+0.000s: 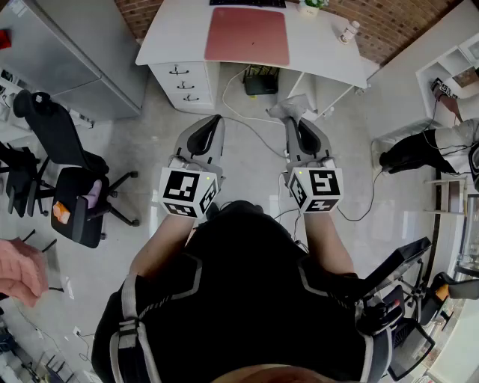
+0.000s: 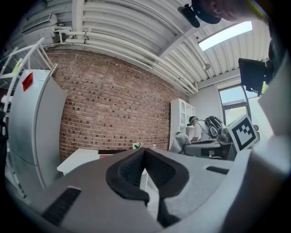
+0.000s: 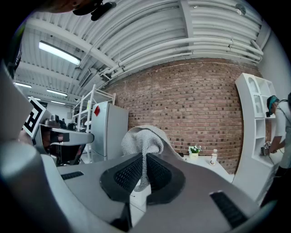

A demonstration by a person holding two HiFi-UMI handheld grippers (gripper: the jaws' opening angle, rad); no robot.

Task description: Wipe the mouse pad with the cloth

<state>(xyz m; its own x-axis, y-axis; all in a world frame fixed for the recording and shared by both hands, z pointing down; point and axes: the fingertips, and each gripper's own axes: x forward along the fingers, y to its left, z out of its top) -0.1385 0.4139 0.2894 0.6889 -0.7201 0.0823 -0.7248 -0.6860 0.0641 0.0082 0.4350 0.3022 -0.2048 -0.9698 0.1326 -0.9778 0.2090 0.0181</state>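
A pink mouse pad (image 1: 248,36) lies on the white desk (image 1: 322,52) ahead of me. My right gripper (image 1: 293,118) is shut on a grey cloth (image 1: 289,107), which bunches up above the jaws in the right gripper view, cloth (image 3: 142,142). My left gripper (image 1: 211,123) is shut with nothing between its jaws; in the left gripper view its pads (image 2: 136,168) meet. Both grippers are held side by side in front of my body, well short of the desk. The desk's edge and a strip of the mouse pad (image 2: 107,156) show low in the left gripper view.
A small plant (image 1: 310,6) and a white bottle (image 1: 348,31) stand on the desk. A drawer unit (image 1: 185,84) and a black box with cables (image 1: 260,79) sit below it. A black office chair (image 1: 67,179) is at left, a grey cabinet (image 1: 67,52) beyond, white shelves (image 1: 449,75) at right.
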